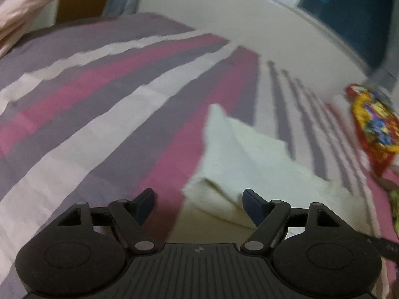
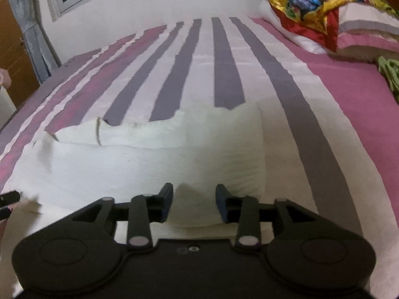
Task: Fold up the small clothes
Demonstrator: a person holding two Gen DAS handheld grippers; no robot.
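Note:
A small cream-white garment (image 2: 149, 159) lies partly folded on the striped bedspread (image 2: 224, 74). In the left wrist view the garment (image 1: 249, 157) lies ahead and to the right. My left gripper (image 1: 198, 204) is open, with the garment's near left edge between its fingers. My right gripper (image 2: 194, 199) is open, its fingers standing either side of a raised fold at the garment's near right edge. Whether the pads touch the cloth is unclear. The tip of the left gripper shows at the right wrist view's left edge (image 2: 8, 199).
A colourful cloth (image 2: 311, 5) lies on pillows (image 2: 369, 27) at the head of the bed; it also shows in the left wrist view (image 1: 374, 124). A green item (image 2: 389, 74) lies at the right. A white wall (image 1: 224, 12) and window (image 1: 349, 0) run behind the bed.

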